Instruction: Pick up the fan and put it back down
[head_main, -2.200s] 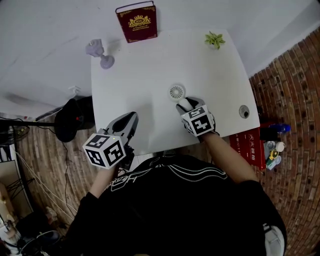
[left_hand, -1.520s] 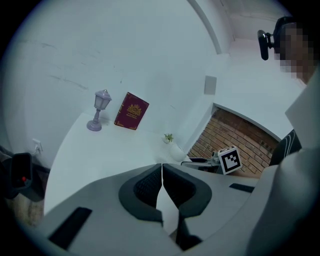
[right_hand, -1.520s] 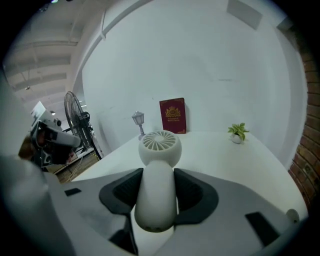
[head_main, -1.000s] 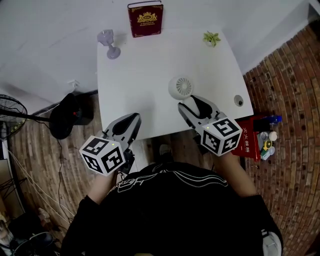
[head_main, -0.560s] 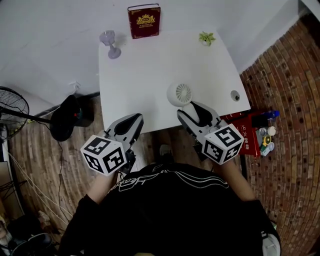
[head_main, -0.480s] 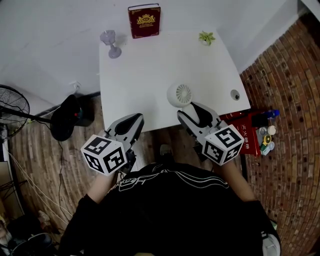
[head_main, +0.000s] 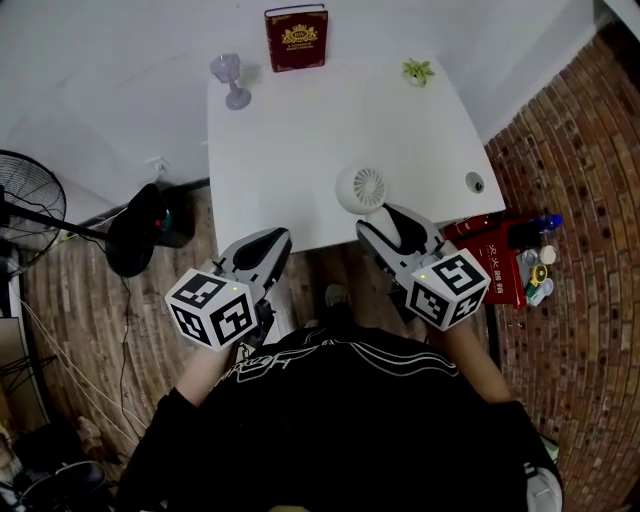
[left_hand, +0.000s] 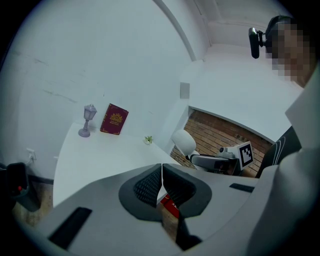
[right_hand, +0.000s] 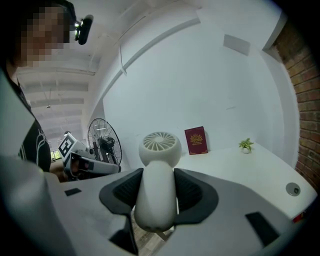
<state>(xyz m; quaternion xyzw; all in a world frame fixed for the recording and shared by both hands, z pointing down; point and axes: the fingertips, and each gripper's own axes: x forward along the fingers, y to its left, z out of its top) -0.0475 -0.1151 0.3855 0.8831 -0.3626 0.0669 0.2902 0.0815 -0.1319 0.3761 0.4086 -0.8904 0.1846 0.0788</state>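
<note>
Right gripper (head_main: 378, 217) is clamping the fan (head_main: 361, 188), probably hovering over the table (head_main: 300, 150) edge. Left gripper (head_main: 268, 241) is hanging pinched together, empty. Book (head_main: 296, 37) and plant (head_main: 418, 71) are sitting way behind.

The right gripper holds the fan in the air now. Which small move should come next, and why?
Probably ease the fan forward and down onto the table. The right gripper has its jaws shut on the handle, and the fan hangs lifted near the table's front edge, with bare top just ahead.

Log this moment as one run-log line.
right hand-held gripper: shut on fan | fan: held off table | left hand-held gripper: shut, empty
</note>
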